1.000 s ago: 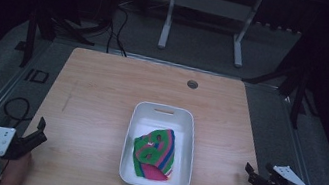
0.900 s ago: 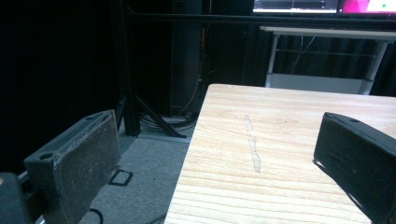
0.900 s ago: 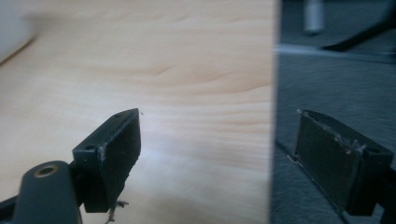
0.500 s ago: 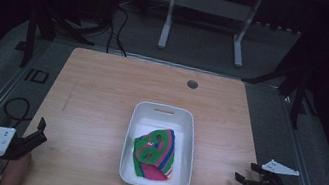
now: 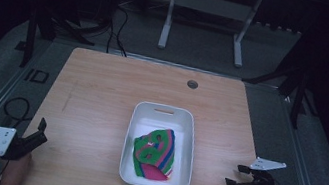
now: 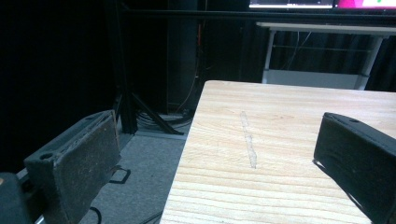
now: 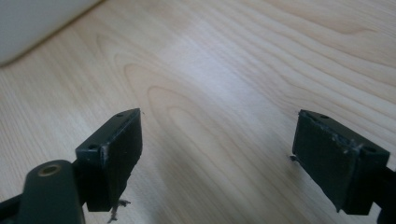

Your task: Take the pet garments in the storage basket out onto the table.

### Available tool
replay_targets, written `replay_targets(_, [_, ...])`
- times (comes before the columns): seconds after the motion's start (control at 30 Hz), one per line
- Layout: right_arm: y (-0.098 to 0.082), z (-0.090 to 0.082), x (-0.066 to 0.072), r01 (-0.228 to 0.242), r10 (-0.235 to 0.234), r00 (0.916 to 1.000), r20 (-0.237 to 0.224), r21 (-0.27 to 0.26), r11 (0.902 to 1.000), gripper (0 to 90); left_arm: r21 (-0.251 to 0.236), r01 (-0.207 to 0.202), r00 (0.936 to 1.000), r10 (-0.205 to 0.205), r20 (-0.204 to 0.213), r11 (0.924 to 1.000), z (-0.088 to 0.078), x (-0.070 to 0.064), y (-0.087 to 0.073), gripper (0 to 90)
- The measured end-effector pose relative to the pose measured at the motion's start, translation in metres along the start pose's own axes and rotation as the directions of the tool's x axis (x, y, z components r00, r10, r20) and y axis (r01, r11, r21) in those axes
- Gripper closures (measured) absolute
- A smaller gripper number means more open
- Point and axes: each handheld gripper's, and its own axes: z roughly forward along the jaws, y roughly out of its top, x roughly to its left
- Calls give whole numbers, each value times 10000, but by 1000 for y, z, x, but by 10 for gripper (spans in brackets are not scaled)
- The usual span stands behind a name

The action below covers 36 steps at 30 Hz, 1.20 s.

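both tools (image 5: 42, 132) (image 5: 237, 176) gaping at table (image 5: 101, 92) edges, white tub (image 5: 163, 115) between.

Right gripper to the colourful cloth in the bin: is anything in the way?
On the table nothing lies between the open right gripper and the white bin. The bin's right wall itself stands between it and the colourful cloth, so the approach probably has to come over the rim.

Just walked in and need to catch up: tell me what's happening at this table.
A person holds a two-jaw gripper in each hand at a light wooden table. A white plastic bin sits mid-table with a crumpled green, pink and blue cloth inside. The left gripper hovers open at the table's near left edge; the right gripper, also open and empty, sits low over bare wood right of the bin. Nothing is grasped.
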Motion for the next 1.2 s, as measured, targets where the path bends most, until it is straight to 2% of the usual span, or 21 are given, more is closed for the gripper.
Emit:
replay_targets(0.07, [2, 2, 3, 177, -177, 9998, 18, 138, 9997, 156, 37, -5, 10000, 5, 49, 10000, 0, 0, 0, 9])
replay_targets(0.13, [13, 7, 11, 627, -605, 9966, -563, 370, 9974, 146, 34, -3, 10000, 3, 75, 10000, 0, 0, 0, 9])
replay_targets(0.2, [17, 7, 14, 727, -697, 9953, -674, 438, 9964, 144, 28, 0, 10000, 0, 95, 10000, 0, 0, 0, 9])
replay_targets(0.33, [31, 10, 26, 1465, -1397, 9856, -949, 688, 9868, 138, 57, 16, 9999, -17, 122, 10000, 1, 0, 0, 9])
replay_targets(0.37, [39, 11, 30, 1626, -1523, 9792, -1343, 694, 9842, 139, 73, 8, 9999, -9, 128, 10000, 1, 0, 0, 9])
replay_targets(0.47, [48, 11, 34, 1826, -1700, 9740, -1501, 747, 9803, 140, 85, -3, 9999, 2, 168, 10000, 1, 0, 0, 9])
replay_targets(0.5, [56, 10, 39, 2025, -1890, 9705, -1496, 809, 9759, 140, 86, 7, 9998, -8, 188, 10000, 1, 0, 0, 9])
replay_targets(0.53, [56, 10, 39, 2025, -1890, 9705, -1496, 809, 9759, 140, 98, -6, 9998, 4, 199, 10000, 1, 0, 0, 9])
replay_targets(0.57, [66, 8, 42, 2117, -1974, 9675, -1582, 794, 9741, 140, 106, -1, 9998, -2, 211, 9999, 1, 0, 0, 9])
replay_targets(0.6, [66, 8, 42, 2117, -1974, 9675, -1582, 794, 9741, 140, 93, 8, 9998, -10, 220, 10000, 1, 0, 0, 9])
replay_targets(0.63, [77, 6, 46, 2227, -2086, 9645, -1622, 737, 9721, 139, 92, 2, 9998, -4, 215, 10000, 1, 0, 0, 9])
replay_targets(0.7, [82, 5, 48, 2287, -2148, 9632, -1614, 729, 9708, 139, 99, 9, 9997, -11, 228, 10000, 1, 0, 0, 9])
replay_targets(0.77, [100, 2, 56, 2616, -2479, 9537, -1705, 632, 9631, 140, 93, 0, 9998, -2, 217, 10000, 1, 0, 0, 9])
replay_targets(0.83, [100, 2, 56, 2616, -2479, 9537, -1705, 632, 9631, 140, 93, 3, 9997, -5, 224, 10000, 1, 0, 0, 9])
replay_targets(0.87, [106, 2, 59, 2821, -2679, 9477, -1734, 626, 9573, 140, 93, 0, 9998, -2, 219, 10000, 1, 0, 0, 9])
replay_targets(0.9, [119, 2, 65, 3091, -2943, 9375, -1855, 559, 9494, 140, 102, 4, 9997, -7, 232, 9999, 1, 0, 0, 9])
replay_targets(1.2, [155, 14, 85, 3945, -3733, 9028, -2134, 656, 9166, 135, 103, 54, 9996, -57, 294, 9999, 1, 1, 0, 9])
